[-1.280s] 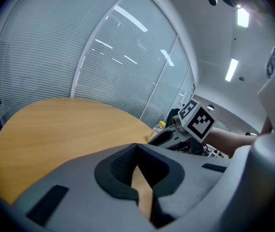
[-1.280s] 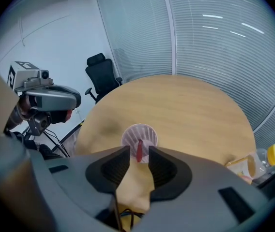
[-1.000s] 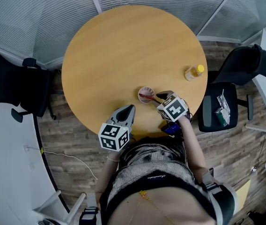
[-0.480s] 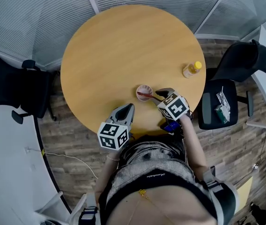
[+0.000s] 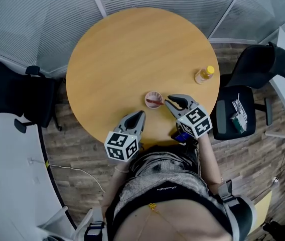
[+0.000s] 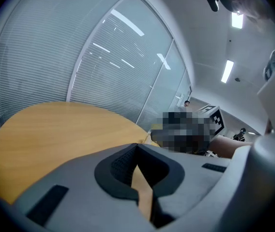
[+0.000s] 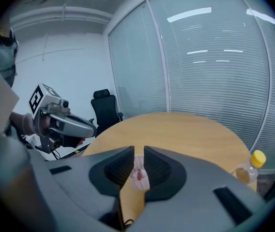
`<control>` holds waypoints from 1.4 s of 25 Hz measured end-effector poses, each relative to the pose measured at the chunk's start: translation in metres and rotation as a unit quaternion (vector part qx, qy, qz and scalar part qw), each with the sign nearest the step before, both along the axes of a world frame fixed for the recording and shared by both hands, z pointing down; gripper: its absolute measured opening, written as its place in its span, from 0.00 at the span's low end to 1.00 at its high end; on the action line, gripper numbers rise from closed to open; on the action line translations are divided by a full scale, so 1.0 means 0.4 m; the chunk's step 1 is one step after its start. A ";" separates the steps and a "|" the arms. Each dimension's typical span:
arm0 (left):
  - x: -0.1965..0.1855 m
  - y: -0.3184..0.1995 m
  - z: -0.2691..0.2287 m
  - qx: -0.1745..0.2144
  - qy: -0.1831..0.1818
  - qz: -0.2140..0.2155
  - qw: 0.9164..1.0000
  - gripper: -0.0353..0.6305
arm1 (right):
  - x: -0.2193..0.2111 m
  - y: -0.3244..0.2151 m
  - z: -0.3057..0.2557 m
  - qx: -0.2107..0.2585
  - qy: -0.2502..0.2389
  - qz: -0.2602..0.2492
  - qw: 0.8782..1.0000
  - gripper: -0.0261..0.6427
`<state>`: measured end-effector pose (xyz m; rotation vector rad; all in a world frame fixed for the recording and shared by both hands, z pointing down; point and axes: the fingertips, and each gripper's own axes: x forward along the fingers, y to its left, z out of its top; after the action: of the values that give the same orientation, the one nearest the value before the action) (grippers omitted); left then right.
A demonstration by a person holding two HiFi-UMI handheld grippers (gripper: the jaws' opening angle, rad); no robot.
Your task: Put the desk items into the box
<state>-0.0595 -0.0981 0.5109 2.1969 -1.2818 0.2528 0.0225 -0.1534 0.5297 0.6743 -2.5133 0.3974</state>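
Observation:
A small pinkish round cup [image 5: 153,100] with a red item in it stands on the round wooden table [image 5: 132,49], near the front edge. My right gripper [image 5: 174,102] hovers just right of the cup, apart from it. Its jaws have just been closing and now show a narrow gap with nothing between them. In the right gripper view the cup [image 7: 138,174] shows through that gap, beyond my right gripper [image 7: 139,151]. My left gripper [image 5: 139,116] rests at the table's front edge, left of the cup, with its jaws together. In its own view my left gripper [image 6: 136,146] holds nothing.
A bottle with a yellow cap [image 5: 204,75] stands at the table's right edge. A black office chair [image 5: 12,97] is at the left, and another [image 5: 263,67] at the right, with items on a seat [image 5: 238,115]. Blinds run behind glass at the far side.
My right gripper has risen and drawn back from the cup toward the right, and its jaws have narrowed. The cup and my left gripper have stayed put.

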 end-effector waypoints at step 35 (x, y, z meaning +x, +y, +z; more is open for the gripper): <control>0.075 0.063 -0.188 0.133 0.007 -0.002 0.991 0.05 | -0.059 0.176 -0.262 0.154 -0.135 -0.100 0.974 0.08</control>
<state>-0.0294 -0.0727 0.4356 2.4123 -1.3802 0.0660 -0.0013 -0.0831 0.4249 0.4969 -2.9048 0.0254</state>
